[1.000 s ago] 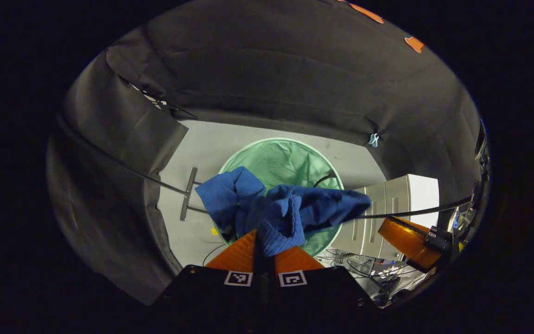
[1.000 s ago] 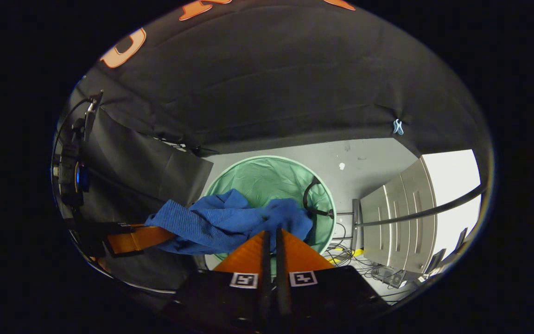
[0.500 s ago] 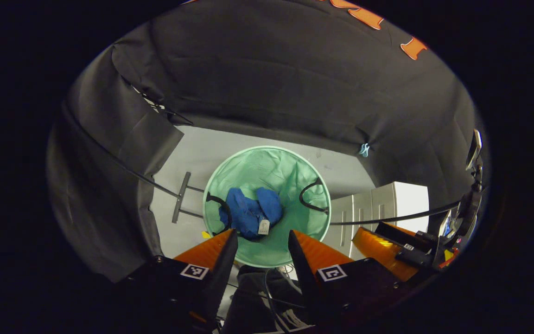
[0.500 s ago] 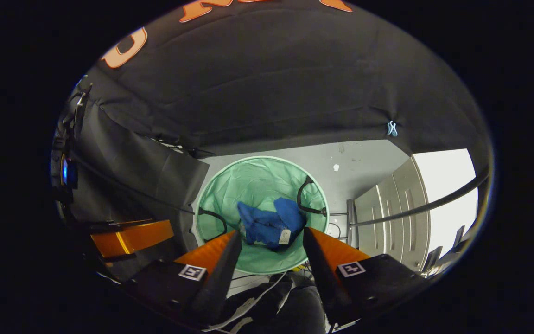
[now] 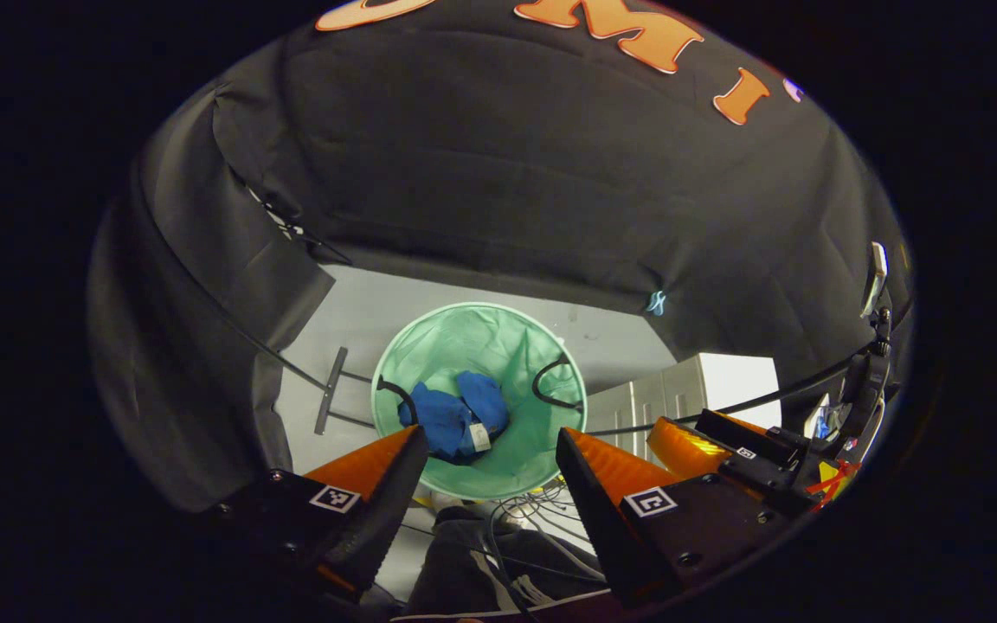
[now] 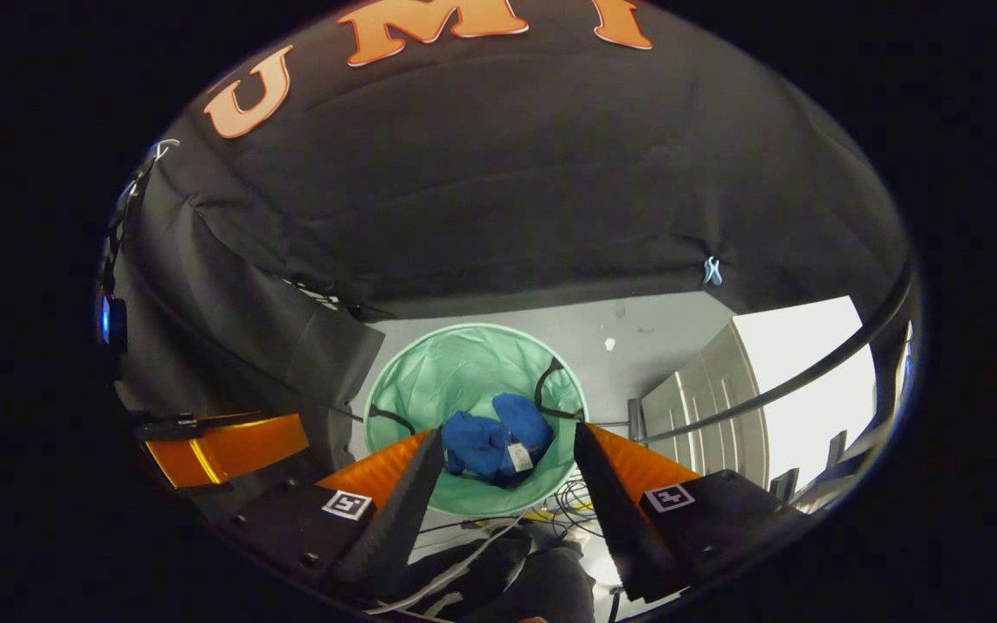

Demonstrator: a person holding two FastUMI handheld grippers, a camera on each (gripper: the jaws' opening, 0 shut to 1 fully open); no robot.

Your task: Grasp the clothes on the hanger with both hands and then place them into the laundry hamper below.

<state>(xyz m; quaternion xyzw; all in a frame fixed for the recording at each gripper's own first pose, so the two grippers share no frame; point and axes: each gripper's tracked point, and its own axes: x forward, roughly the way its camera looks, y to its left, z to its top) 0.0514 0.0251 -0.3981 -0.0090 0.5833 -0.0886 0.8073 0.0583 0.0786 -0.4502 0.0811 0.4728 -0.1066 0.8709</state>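
Observation:
The blue garment (image 5: 455, 420) lies crumpled at the bottom of the round green hamper (image 5: 498, 342), a small white tag on it; in the right gripper view the garment (image 6: 490, 439) sits in the same hamper (image 6: 455, 363). My left gripper (image 5: 490, 472) is open high above the hamper, nothing between its fingers. My right gripper (image 6: 507, 472) is open too, also well above the hamper and holding nothing. The right gripper (image 5: 715, 446) appears at the lower right of the left gripper view, and the left gripper (image 6: 221, 446) at the lower left of the right gripper view.
The hamper stands on a grey floor (image 5: 360, 311) with two black handles at its rim. A thin black rail (image 6: 810, 372) arcs across above it. A white drawer cabinet (image 5: 706, 389) stands to the right. Loose cables (image 5: 533, 502) and dark trouser legs lie below the grippers.
One second ago both grippers were shut on the blue garment over the hamper. They opened, the garment fell into the hamper, and both grippers have since risen and tilted upward.

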